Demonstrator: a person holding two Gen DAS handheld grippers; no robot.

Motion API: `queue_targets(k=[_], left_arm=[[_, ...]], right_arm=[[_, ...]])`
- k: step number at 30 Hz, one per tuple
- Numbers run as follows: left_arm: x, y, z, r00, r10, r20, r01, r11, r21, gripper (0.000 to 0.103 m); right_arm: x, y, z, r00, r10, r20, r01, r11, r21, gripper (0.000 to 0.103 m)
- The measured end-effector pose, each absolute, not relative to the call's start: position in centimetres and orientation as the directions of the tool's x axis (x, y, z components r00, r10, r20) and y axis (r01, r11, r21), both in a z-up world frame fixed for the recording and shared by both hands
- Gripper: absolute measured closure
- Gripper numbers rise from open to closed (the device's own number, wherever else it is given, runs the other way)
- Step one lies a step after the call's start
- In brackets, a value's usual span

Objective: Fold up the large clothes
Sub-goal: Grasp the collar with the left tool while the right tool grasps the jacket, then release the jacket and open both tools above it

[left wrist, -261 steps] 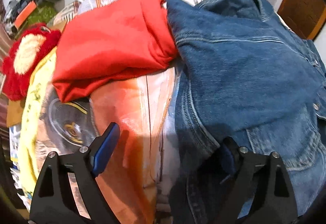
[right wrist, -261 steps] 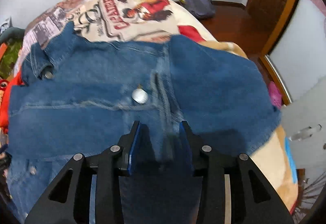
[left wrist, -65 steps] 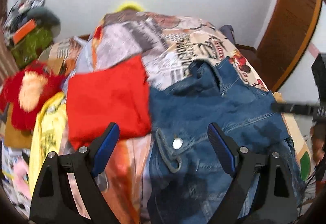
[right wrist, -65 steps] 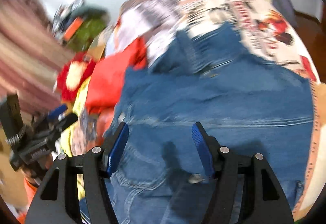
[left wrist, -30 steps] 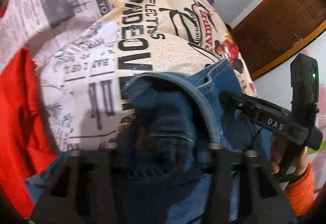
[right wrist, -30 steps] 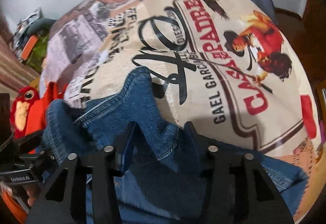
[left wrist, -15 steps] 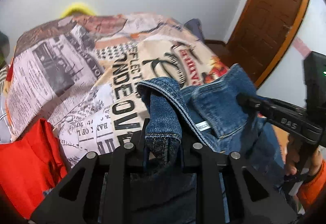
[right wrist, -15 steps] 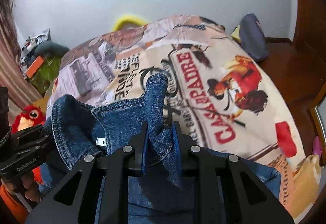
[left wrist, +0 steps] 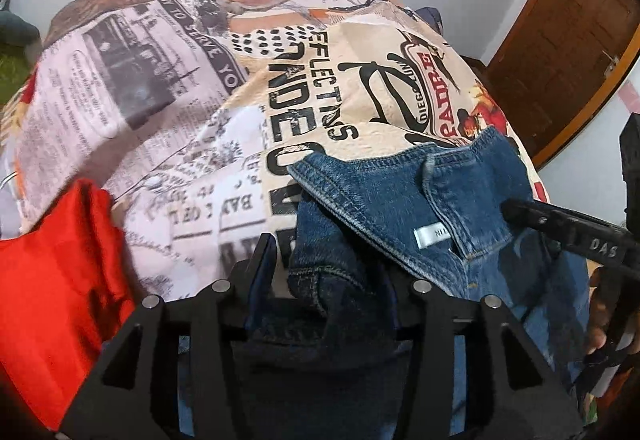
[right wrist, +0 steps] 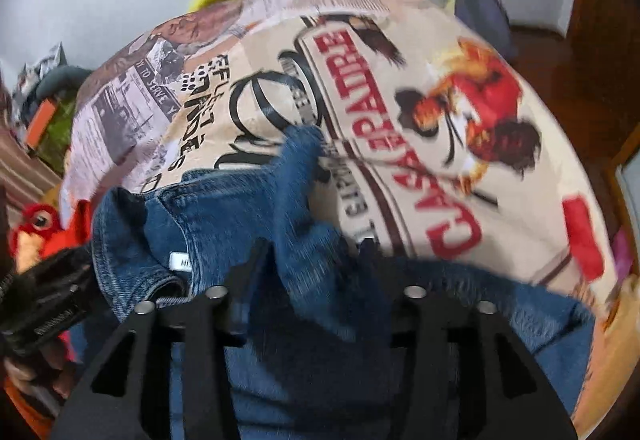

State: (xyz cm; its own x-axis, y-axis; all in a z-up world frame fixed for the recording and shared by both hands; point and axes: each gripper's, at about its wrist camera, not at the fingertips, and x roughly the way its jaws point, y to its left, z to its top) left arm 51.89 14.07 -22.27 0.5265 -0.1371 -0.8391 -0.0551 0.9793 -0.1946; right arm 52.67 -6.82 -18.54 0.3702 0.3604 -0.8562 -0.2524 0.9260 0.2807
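Both claws have just been opening around the collar of a blue denim jacket [left wrist: 420,200] on the printed bed cover [left wrist: 160,80]: left claw [left wrist: 332,272] and right claw [right wrist: 312,268] spread, denim loose between them. Next likely: flattening the fold.

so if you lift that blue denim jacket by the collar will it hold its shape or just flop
The blue denim jacket will probably flop: its body sags in folds below the collar. The stitched collar edge stands by itself, so it likely keeps some stiffness there. The thick, layered cloth suggests it is fairly heavy and unlikely to slide on the printed blanket.
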Motion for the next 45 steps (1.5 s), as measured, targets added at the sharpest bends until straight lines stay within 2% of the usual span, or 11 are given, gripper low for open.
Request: queue_targets(k=[8, 12, 13, 15, 19, 23, 25, 32, 39, 45], left_arm=[[46.6, 14.0, -16.3, 0.585, -0.050, -0.810, -0.015, 0.997, -0.072, 0.055], [42.3, 14.3, -12.6, 0.627, -0.020, -0.779, -0.012, 0.999, -0.035, 0.052], [41.1, 14.4, -11.7, 0.636, -0.015, -0.771, -0.013, 0.999, -0.030, 0.051], [39.3, 14.5, -10.5, 0.650, -0.003, -0.760, -0.019, 1.000, -0.020, 0.047], [35.1, 15.1, -8.2, 0.673, 0.034, -0.739, -0.048, 0.999, 0.003, 0.031], [31.0, 15.9, -7.5, 0.673, 0.052, -0.737, -0.058, 0.998, 0.017, 0.022], [29.2, 16.2, -7.7, 0.656, 0.048, -0.753, -0.050, 0.999, 0.020, 0.022], [23.2, 17.4, -11.2, 0.573, -0.023, -0.819, -0.040, 0.998, -0.055, 0.019], [19.9, 18.2, -18.9, 0.412, -0.117, -0.904, -0.090, 0.982, -0.168, 0.020], [18.1, 18.3, -23.6, 0.325, -0.210, -0.922, -0.120, 0.958, -0.261, 0.020]], right_arm=[[47.0, -8.4, -13.4, 0.411, 0.309, -0.858, -0.333, 0.927, 0.175, 0.056], [42.7, -9.1, -9.4, 0.509, 0.285, -0.812, -0.400, 0.914, 0.071, 0.041], [41.6, -9.2, -8.4, 0.535, 0.286, -0.795, -0.411, 0.910, 0.050, 0.039], [39.4, -9.6, -6.6, 0.577, 0.283, -0.766, -0.429, 0.903, 0.011, 0.037], [35.1, -10.3, -3.9, 0.639, 0.265, -0.722, -0.433, 0.900, -0.053, 0.021], [31.8, -11.3, -2.7, 0.680, 0.247, -0.691, -0.429, 0.898, -0.101, 0.017], [30.3, -11.9, -2.8, 0.692, 0.229, -0.684, -0.424, 0.897, -0.129, 0.011], [27.0, -13.8, -5.0, 0.696, 0.142, -0.704, -0.397, 0.893, -0.212, 0.009], [24.5, -16.9, -9.7, 0.614, 0.101, -0.783, -0.347, 0.925, -0.153, 0.009], [23.5, -20.1, -14.4, 0.476, 0.112, -0.872, -0.304, 0.952, -0.044, 0.009]])
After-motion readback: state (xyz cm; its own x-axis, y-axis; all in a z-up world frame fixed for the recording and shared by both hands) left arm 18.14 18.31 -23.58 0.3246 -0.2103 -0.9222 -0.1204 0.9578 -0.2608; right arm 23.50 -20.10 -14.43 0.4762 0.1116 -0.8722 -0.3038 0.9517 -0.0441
